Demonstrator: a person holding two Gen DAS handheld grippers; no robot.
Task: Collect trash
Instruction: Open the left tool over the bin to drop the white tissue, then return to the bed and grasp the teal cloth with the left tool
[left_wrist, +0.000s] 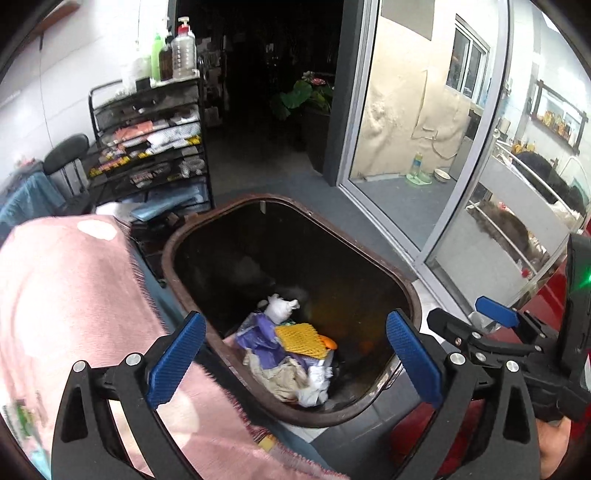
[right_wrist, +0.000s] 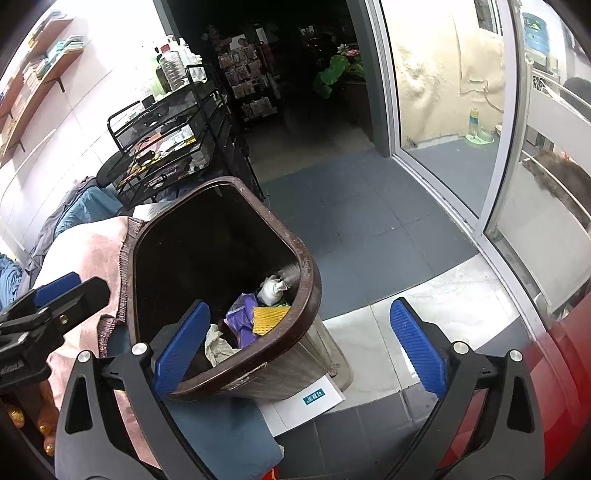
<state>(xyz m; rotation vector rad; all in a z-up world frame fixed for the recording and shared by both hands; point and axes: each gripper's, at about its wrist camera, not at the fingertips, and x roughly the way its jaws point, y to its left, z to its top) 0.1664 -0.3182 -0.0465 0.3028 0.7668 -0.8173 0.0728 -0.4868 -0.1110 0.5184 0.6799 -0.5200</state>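
Observation:
A brown trash bin (left_wrist: 402, 284) stands open on the floor; it also shows in the right wrist view (right_wrist: 306, 269). Inside lie a yellow foam net (left_wrist: 301, 339), purple plastic (left_wrist: 258, 332), a white knotted bag (left_wrist: 280, 308) and crumpled paper (left_wrist: 284, 380). My left gripper (left_wrist: 295, 358) is open and empty, held above the bin's near rim. My right gripper (right_wrist: 303, 354) is open and empty, above the bin's near right rim. The right gripper shows in the left wrist view (left_wrist: 495, 317), and the left gripper shows in the right wrist view (right_wrist: 55, 291).
A pink cloth (left_wrist: 74, 295) covers a surface left of the bin. A black wire rack (left_wrist: 151, 147) with bottles stands behind. A glass sliding door (left_wrist: 424, 147) is to the right. A white paper sheet (right_wrist: 314, 402) lies under the bin. A red surface (right_wrist: 569, 369) is at far right.

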